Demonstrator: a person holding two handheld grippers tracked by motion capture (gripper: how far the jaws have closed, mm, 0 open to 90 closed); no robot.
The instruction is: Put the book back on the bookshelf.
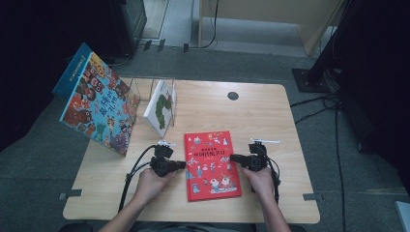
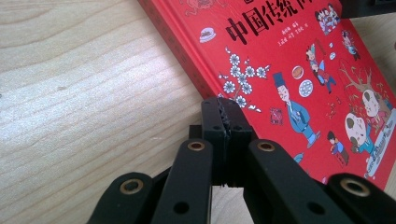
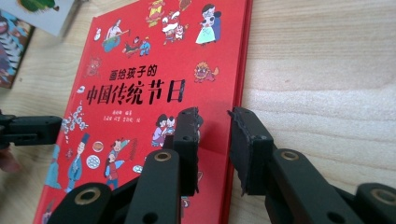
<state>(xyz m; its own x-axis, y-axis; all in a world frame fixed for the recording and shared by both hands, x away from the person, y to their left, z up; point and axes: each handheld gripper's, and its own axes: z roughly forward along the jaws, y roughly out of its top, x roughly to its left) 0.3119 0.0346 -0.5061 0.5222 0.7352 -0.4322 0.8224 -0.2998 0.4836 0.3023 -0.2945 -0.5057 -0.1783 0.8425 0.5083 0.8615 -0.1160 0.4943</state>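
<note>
My left gripper [image 2: 227, 122] sits pinched together at the red book [image 1: 212, 164] titled 中国传统节日; right gripper [image 3: 215, 135] gapes over its edge.

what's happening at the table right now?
A person holds tongs in each hand on either side of a red book that lies flat on the table. The left tongs are shut, tips at the book's left edge. The right tongs are open, astride its right edge in the right gripper view, not yet closed on it. Behind, a white book stands in a clear rack, and a big blue book leans beside it.
</note>
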